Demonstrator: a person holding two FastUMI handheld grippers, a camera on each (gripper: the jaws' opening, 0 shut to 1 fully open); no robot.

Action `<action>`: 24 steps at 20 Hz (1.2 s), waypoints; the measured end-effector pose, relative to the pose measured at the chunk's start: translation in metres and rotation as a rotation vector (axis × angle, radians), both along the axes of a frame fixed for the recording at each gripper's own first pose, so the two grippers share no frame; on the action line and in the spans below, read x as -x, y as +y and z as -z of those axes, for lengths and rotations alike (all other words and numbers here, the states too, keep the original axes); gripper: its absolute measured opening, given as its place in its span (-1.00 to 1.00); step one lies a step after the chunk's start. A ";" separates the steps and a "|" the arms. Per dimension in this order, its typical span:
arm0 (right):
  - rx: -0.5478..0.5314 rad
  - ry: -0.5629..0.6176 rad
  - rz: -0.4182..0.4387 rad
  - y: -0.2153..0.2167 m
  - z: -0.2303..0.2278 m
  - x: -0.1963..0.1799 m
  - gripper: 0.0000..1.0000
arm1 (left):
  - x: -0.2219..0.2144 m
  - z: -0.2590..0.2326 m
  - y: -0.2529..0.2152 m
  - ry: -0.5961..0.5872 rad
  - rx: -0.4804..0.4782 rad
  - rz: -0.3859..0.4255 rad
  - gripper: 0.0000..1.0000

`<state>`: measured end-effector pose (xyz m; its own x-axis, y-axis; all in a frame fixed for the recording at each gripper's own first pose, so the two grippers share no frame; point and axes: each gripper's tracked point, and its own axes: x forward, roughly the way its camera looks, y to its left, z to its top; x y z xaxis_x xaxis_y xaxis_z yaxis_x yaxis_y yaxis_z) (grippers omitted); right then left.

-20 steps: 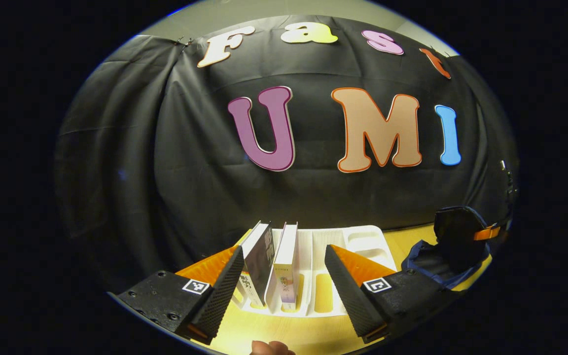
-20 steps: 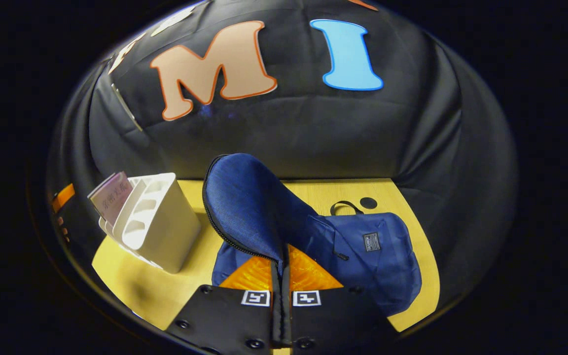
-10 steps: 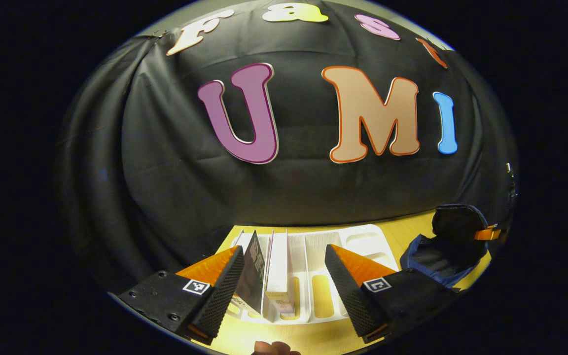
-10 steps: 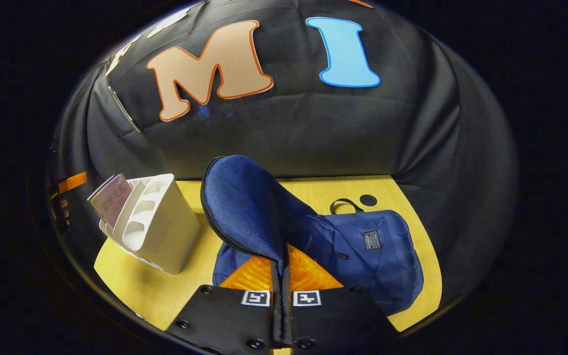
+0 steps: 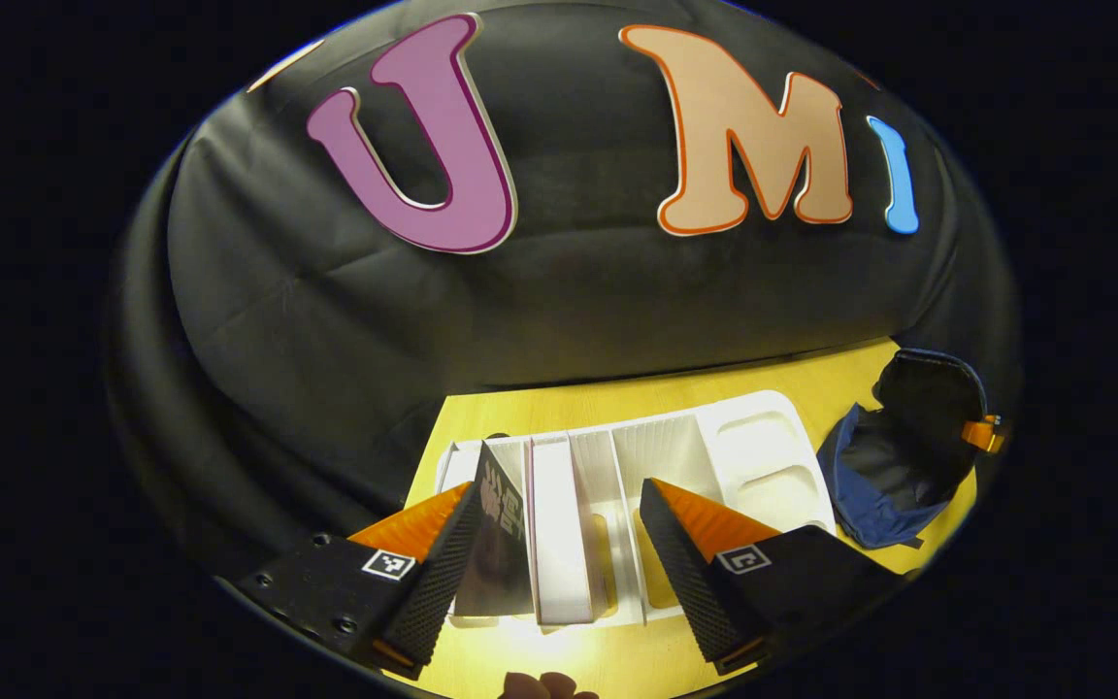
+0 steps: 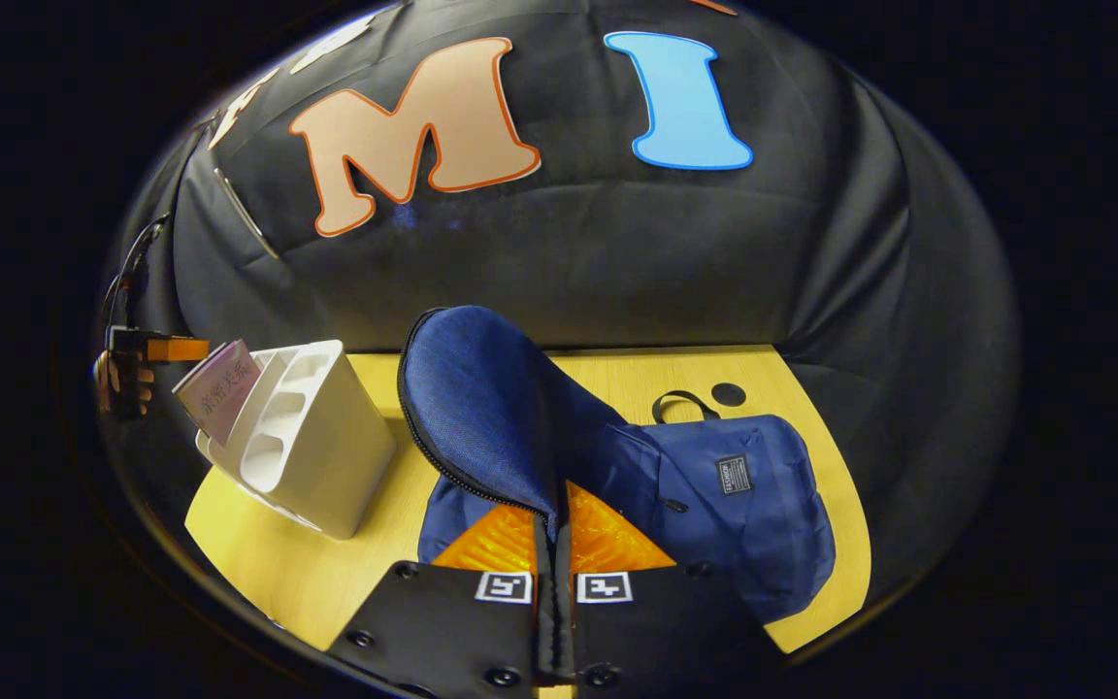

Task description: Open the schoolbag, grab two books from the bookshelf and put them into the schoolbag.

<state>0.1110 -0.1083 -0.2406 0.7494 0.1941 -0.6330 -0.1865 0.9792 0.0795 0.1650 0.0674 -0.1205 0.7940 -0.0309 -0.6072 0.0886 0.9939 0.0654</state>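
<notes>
Plainly the two books are what matters: a dark-covered book point(image 5: 499, 544) and a white book point(image 5: 559, 529) stand on edge, side by side, in the left-hand slots of the white bookshelf point(image 5: 714, 456), top edges up. They look like slim paperbacks, so probably light, stiff across the closed block yet apt to flex or fan open if pinched at a corner; the covers seem smooth and may slip. A hold across both covers, near the top edge and close to the spine, would likely be safest. The left tool point(image 5: 559, 544) hangs over them with its fingers spread wide, straddling both books and grasping nothing, the dark book lying close to its left finger. Beyond the bookshelf, on the yellow worktop point(image 6: 258, 553), lies the blue schoolbag point(image 6: 734, 505), just beside the shelf. Its flap point(image 6: 481, 408) is lifted upright by the right tool point(image 6: 552, 544), whose fingers are clenched on the flap's zip edge, holding the mouth open. In the right gripper view a hand point(image 6: 122, 383) appears beside the shelf
</notes>
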 end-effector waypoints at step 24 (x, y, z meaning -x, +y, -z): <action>-0.014 -0.002 0.023 -0.002 -0.005 -0.002 -0.94 | -0.003 0.079 -0.007 0.420 -0.026 0.044 -0.20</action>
<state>0.1125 -0.1102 -0.2355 0.7553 0.1853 -0.6287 -0.1640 0.9821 0.0925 0.1681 0.0605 -0.1992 0.4759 -0.0397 -0.8786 0.1552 0.9871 0.0394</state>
